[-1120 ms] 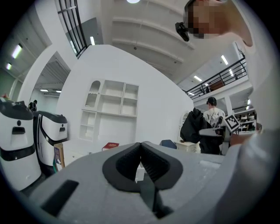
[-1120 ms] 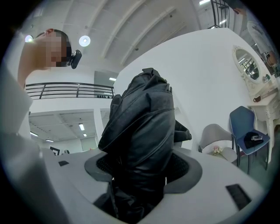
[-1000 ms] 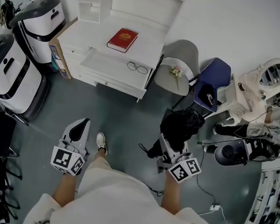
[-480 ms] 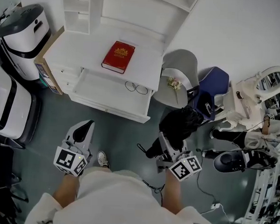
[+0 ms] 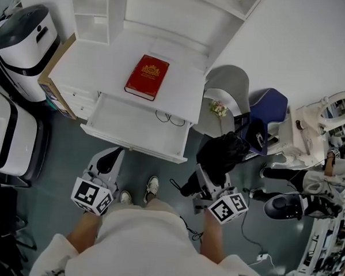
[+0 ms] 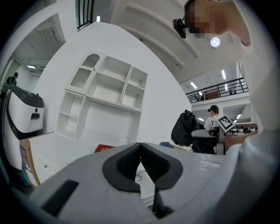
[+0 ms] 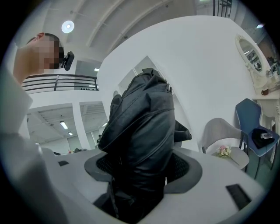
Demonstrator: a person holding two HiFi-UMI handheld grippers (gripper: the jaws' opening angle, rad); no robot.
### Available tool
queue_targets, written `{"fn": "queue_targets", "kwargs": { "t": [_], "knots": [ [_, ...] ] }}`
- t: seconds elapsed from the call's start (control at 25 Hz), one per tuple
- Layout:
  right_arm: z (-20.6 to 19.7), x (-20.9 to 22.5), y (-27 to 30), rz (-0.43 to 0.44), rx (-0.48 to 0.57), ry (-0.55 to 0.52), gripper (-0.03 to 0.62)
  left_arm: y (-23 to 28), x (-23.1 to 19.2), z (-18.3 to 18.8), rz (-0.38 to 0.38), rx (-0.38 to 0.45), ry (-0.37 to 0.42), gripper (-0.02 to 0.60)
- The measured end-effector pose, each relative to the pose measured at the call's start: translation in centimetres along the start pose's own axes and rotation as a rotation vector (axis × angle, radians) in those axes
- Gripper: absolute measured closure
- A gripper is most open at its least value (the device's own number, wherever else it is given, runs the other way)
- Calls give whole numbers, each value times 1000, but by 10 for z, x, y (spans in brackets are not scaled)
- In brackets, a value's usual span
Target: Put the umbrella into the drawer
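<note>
Umbrella: folded fabric umbrella (image 5: 222,156), glossy black all over.
Drawer: open flat drawer (image 5: 132,126), plain white, matching the white desk (image 5: 89,67).
Book: hardback book (image 5: 147,76), red with a gold emblem.
Grippers: left gripper (image 5: 115,156) and right gripper (image 5: 205,179), pale grey shells, black pads, black-and-white square markers.
Chairs: rounded chair (image 5: 227,85) grey; second chair (image 5: 272,108) blue.
Floor: smooth floor (image 5: 62,157), dark grey-green.

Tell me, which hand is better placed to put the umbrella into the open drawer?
Right. The right gripper grips the black umbrella, and the drawer stands open ahead. The left gripper, closed and empty, sits nearer the drawer but carries nothing.
</note>
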State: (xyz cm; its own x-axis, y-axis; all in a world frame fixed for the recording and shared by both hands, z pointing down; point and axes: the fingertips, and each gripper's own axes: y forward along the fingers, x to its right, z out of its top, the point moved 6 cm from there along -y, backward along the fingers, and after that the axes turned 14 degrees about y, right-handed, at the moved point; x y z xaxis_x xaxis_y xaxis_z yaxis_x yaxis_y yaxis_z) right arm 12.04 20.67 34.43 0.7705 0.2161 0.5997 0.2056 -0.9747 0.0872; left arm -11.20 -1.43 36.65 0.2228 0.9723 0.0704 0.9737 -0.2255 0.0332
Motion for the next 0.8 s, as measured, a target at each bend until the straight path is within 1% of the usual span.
{"fn": "queue_targets", "kwargs": {
  "t": [0.24,0.4,0.48,0.64,0.8],
  "knots": [
    [29,32,54,80,-24,-3,299,46,-12,18,67,9,35,568],
    [42,52,84,133,-52,2,299,67,-20,31,130,6,68,566],
    [44,62,95,146,-70,5,299,74,-22,31,156,-4,66,566],
    [42,74,111,162,-114,16,299,83,-23,21,173,-32,75,568],
    [40,82,124,165,-143,17,299,87,-24,16,199,-49,50,568]
  ]
}}
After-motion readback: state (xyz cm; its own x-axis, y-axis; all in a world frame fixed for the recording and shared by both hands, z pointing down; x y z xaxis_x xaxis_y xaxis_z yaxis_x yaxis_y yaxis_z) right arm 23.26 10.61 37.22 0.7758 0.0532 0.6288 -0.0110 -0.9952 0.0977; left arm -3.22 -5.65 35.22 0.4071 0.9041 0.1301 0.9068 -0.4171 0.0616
